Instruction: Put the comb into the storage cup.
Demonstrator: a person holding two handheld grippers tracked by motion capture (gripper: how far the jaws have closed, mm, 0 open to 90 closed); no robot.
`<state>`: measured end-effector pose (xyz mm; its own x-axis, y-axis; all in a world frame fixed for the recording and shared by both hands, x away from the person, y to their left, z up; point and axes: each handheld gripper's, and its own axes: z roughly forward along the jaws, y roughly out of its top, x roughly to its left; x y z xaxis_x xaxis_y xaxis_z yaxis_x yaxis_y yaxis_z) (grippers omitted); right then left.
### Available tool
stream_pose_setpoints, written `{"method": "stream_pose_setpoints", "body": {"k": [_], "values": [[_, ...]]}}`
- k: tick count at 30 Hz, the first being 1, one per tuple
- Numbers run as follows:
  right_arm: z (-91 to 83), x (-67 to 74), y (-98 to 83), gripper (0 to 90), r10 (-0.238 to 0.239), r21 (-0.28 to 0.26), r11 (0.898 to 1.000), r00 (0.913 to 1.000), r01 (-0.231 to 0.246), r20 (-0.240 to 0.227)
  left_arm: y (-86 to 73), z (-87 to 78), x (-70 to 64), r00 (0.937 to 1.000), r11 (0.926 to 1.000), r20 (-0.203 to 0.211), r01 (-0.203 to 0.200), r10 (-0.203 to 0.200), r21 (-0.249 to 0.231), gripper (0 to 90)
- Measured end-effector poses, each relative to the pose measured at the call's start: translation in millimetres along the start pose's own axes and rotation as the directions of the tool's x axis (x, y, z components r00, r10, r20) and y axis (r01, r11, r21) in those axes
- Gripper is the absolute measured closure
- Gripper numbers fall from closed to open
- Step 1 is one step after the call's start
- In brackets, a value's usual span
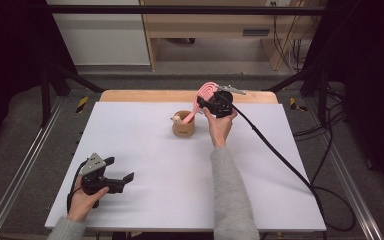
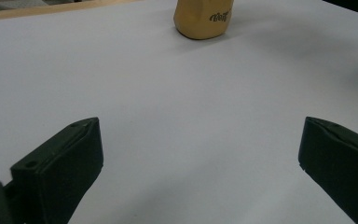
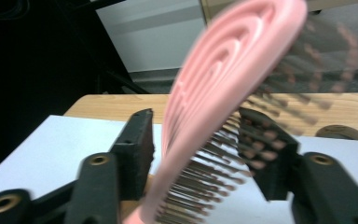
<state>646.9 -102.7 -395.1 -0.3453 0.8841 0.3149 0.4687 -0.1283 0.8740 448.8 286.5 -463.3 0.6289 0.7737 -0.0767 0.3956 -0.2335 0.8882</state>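
One pink hairbrush – oval, looped, bristled – stands between the right hand-held gripper's parted, loosened jaws.

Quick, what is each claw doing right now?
Left claw: open, nothing in it, low over the table.
Right claw: open around the pink hairbrush, which stands in the cup.

On my high view the cup sits on the bench toward the far edge, a bit right of centre. Brush stands in the cup, leaning up and to the right, head above the rim. Right gripper is just right of the cup, brush head between its jaws. Left gripper is at the near-left corner, well apart from the cup, pointing at it.
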Motion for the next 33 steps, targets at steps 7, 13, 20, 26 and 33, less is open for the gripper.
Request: {"method": "stream_pose_setpoints", "body": {"k": [7,13,20,26,33], "values": [[-2.3,1.3,-1.5,24.5,-0.072,0.0,0.997,0.9973,0.072,0.017,-0.1,0.5,-0.4,1.0,1.0,0.001,-0.001,0.001,0.0,0.0],[-7.1,3.5,-0.9,10.7,-0.108,-0.001,0.994,0.9938,0.108,0.024,0.0,0.5,-0.5,1.0,1.0,0.0,0.0,0.0,0.0,0.0],[-17.8,7.3,0.2,3.9,-0.144,0.008,0.99,0.9896,0.143,0.012,0.0,0.8,-0.5,1.0,1.0,-0.001,0.0,0.0,0.001,0.0],[-34.0,6.2,1.6,1.7,-0.154,-0.006,0.988,0.988,0.154,-0.004,0.0,1.2,-0.7,1.0,1.0,-0.001,-0.002,0.002,0.002,0.0],[-57.8,2.2,0.0,0.4,-0.182,-0.007,0.983,0.9824,0.182,-0.042,0.0,1.7,-0.7,1.0,1.0,0.001,-0.003,0.003,0.005,0.0]]}}
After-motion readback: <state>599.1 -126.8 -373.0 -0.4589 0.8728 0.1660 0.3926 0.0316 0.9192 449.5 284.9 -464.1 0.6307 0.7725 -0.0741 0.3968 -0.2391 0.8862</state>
